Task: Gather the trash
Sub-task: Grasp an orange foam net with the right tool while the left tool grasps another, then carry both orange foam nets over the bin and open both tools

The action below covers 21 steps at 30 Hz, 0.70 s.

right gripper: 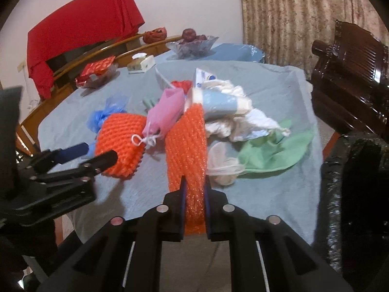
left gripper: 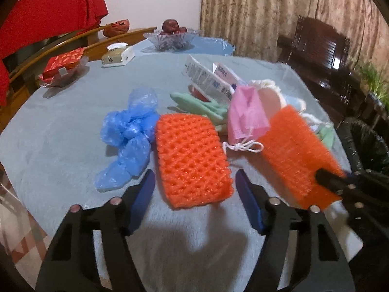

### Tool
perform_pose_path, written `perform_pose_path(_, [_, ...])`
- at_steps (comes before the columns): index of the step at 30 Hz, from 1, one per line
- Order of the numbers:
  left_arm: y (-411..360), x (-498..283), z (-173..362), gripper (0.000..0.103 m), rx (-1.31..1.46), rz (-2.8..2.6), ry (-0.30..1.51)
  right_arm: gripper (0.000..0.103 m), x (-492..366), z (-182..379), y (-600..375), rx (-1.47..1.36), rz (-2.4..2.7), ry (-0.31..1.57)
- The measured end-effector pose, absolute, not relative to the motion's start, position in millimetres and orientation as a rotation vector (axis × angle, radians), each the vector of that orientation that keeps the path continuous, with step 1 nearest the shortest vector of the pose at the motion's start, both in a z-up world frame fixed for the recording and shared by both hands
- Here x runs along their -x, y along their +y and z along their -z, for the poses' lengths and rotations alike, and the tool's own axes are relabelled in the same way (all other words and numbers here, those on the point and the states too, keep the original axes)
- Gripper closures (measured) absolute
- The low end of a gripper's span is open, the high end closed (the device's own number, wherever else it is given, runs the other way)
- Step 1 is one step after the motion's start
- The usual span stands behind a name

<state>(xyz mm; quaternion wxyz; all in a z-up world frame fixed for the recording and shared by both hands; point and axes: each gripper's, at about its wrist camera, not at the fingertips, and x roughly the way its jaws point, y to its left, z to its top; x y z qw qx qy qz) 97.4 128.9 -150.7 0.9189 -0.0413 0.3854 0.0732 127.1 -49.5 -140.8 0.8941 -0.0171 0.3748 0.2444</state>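
Item: litter pickup at a table under a pale grey-blue cloth (left gripper: 60, 126), step in hand judged as seizing the two orange pieces, one per gripper. Left-wrist view, left to right: crumpled blue plastic film bag (left gripper: 126, 138), centre left, lying on the cloth; flat orange foam-net sleeve (left gripper: 192, 158), centre, lying on the cloth just beside the blue bag; left gripper (left gripper: 195, 202), lower centre, blue-padded jaws partly open and standing either side of the near end of this sleeve, pads not seen pressing on it, nothing held. Pink drawstring mesh pouch (left gripper: 245, 114), right of centre, resting against the pile of cartons and cloths. Second orange foam-net sleeve (left gripper: 296, 150), right, tilted and blurred, its lower end pinched in the right gripper (left gripper: 325, 180). Black-lined waste bin (left gripper: 369, 146), far right edge, beside the table. Right-wrist view: left gripper at the left edge, level with the first sleeve; right gripper (right gripper: 195, 194), lower centre, jaws drawn close and squeezing the second sleeve (right gripper: 187, 146) edge-on between them; green cloth (right gripper: 274, 153) and white crumpled wrappers to the right; bin liner (right gripper: 352, 182) at the right edge. Next move, as judged: right hand to carry its sleeve over the bin; left to close and lift. Pose: both grippers angled down toward the table.
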Motion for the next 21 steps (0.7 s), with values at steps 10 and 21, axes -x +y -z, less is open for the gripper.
perform_pose_path(10, [125.2,-94.6,143.1,0.097,0.101,-0.121,0.798,0.091,-124.2,124.8,-61.8,0.028,-0.491,0.746])
perform_pose_path(21, [111.8,-65.4,88.0,0.098,0.105,-0.090,0.685,0.091,-107.0,85.6,-99.2,-0.027,-0.458,0.664])
